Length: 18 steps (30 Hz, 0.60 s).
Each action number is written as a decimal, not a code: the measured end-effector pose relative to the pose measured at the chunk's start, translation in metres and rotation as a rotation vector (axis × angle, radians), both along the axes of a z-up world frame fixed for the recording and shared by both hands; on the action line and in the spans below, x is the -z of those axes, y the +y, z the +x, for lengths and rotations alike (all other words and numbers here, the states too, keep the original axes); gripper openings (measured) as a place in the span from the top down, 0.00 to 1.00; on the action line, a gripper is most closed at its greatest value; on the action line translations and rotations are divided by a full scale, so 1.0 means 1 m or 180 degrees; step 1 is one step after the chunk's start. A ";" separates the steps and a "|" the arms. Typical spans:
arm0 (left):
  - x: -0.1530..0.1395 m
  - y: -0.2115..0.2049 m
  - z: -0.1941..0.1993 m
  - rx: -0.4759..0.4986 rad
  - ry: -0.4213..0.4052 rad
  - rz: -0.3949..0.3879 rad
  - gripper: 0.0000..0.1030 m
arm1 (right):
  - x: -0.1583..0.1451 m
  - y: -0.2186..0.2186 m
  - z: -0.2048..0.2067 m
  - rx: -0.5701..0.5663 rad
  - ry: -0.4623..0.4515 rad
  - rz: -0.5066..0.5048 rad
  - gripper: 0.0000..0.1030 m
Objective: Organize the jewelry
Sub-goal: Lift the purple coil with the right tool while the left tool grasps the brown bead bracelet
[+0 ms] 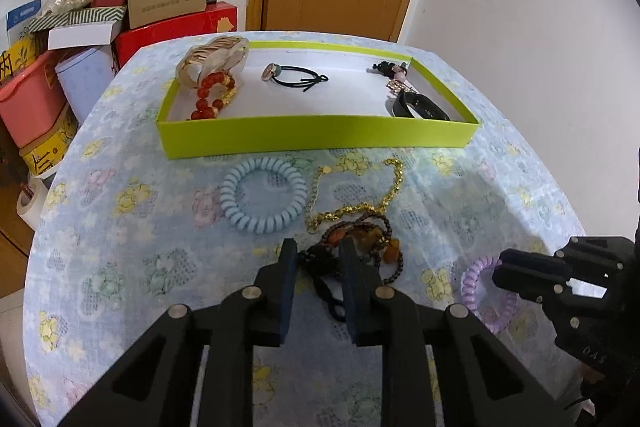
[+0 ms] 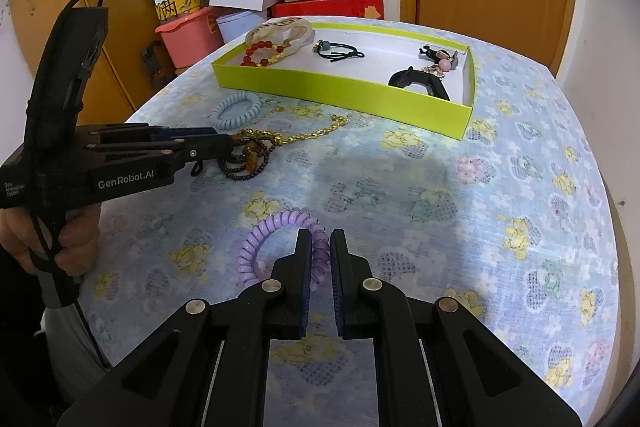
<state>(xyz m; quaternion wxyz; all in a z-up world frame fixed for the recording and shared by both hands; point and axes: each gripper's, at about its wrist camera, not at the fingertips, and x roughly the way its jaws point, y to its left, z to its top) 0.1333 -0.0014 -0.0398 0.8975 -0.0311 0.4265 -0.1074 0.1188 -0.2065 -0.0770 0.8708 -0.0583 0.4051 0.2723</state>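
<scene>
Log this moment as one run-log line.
left gripper: around dark bead bracelet | right gripper: shut on purple coil tie | green tray: partly filled

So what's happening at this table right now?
A person with two handheld grippers is sorting jewelry into a green tray. The right gripper is shut on a purple coil hair tie. The left gripper straddles a dark beaded bracelet. A blue coil hair tie and gold chain remain on the tablecloth.

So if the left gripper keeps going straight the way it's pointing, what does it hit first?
Probably the tangled dark bead bracelet lying between the left gripper fingertips; beyond it lies the gold chain, then the green tray wall.
</scene>
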 end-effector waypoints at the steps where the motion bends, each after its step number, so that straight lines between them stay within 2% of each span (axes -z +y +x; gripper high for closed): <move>1: -0.001 0.000 -0.001 -0.0002 -0.0014 0.0009 0.81 | -0.001 -0.001 0.000 0.0007 -0.0003 0.0006 0.91; 8: -0.012 0.005 -0.022 -0.0039 -0.0069 -0.0015 0.82 | -0.009 -0.011 -0.006 0.0070 -0.0080 0.0047 0.91; 18: -0.047 0.009 -0.050 -0.0024 -0.0322 -0.0077 0.83 | -0.029 -0.017 -0.017 0.0119 -0.0208 0.0157 0.91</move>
